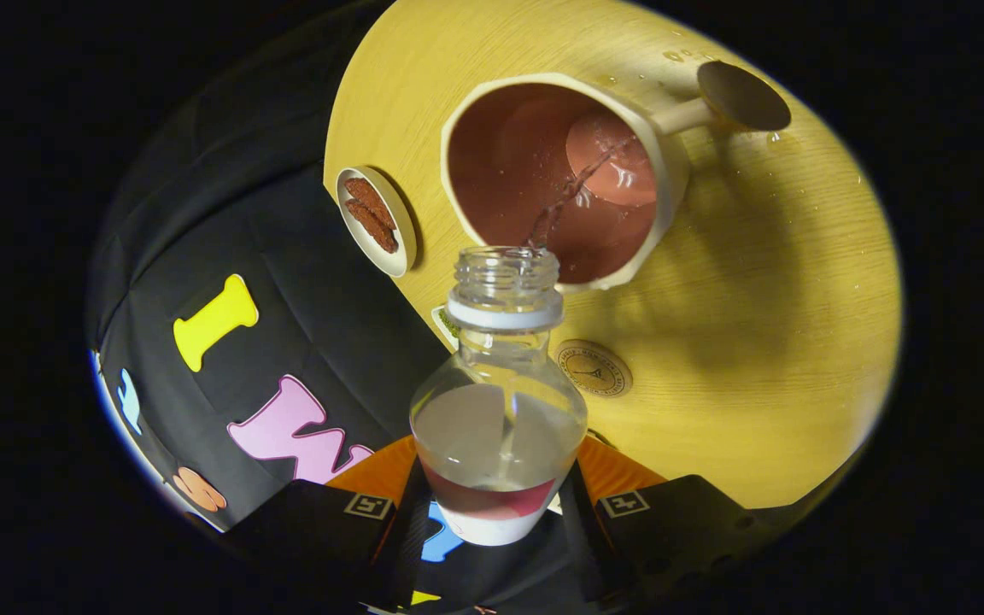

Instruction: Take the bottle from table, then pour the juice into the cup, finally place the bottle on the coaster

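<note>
between tool [496, 504] fingers: tilted bottle [499, 427].

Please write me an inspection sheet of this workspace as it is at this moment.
Surface: round light wooden table, water drops near the cup.
Job's things: clear plastic bottle, uncapped, tilted, pouring a thin stream into the cream cup with handle; round brown coaster beside the bottle neck.
Clutter: small white dish with brown snacks.
Grippers: tool shut on the bottle.
Cables: nothing seen.
Surroundings: black cloth wall.
</note>
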The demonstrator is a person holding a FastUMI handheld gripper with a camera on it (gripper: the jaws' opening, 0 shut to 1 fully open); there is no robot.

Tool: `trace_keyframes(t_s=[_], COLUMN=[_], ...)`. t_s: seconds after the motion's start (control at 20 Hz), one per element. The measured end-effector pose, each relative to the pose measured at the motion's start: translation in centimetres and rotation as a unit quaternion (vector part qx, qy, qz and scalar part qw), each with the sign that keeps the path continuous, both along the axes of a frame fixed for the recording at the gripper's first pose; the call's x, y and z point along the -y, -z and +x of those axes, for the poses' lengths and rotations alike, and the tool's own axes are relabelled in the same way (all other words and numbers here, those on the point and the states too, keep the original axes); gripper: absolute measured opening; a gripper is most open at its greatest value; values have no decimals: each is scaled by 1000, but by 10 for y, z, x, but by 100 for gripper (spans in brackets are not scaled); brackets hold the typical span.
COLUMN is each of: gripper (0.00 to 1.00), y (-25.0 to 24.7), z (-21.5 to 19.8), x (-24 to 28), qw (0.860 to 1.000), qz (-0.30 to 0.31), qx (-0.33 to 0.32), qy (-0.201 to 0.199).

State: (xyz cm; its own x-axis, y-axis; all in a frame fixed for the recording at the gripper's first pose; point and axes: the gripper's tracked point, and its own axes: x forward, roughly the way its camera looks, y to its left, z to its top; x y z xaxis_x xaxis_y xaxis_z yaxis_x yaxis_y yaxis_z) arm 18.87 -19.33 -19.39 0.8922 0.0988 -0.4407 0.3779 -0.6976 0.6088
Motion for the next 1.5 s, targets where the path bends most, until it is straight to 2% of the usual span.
trace_keyframes(t_s=[0.25, 0.55, 0.7, 1.5], gripper=[73, 73, 73, 73], y=[-11, -18, -24, -35], z=[1, 3, 8, 4], x=[14, 22, 29, 35], qw=[999, 995, 992, 986], qz=[39, 79, 100, 142], qx=[10, 12, 23, 34], qy=[37, 55, 76, 86])
